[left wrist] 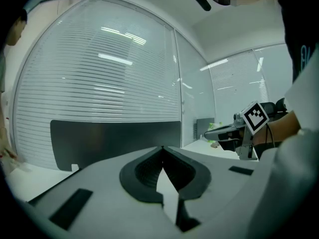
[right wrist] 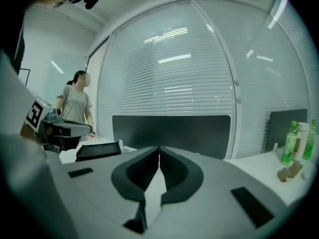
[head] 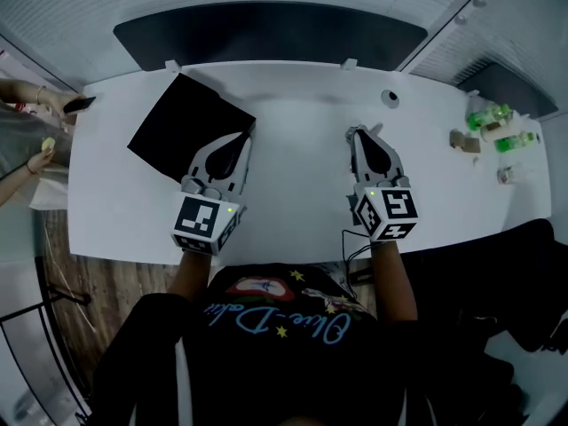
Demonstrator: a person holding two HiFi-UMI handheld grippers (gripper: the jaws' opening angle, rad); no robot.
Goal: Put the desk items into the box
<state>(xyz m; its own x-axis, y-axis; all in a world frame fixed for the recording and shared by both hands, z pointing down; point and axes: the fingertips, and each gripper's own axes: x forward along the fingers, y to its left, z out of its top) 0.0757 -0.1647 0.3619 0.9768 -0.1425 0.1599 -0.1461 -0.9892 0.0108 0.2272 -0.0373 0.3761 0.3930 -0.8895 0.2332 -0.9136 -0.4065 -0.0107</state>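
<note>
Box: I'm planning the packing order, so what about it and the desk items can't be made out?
Box inside: head view, all black; right gripper view, low angle hides it.
Bottles: head view, too small, labels unreadable.
Round item: head view, too small to identify.

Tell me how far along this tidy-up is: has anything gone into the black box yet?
Nothing looks done: no item shows in the black box. Nothing is in hand either: the left gripper and right gripper are both shut and empty over the desk. Left to do: the green bottles and the small brown item at the desk's right end, far from the box.
</note>
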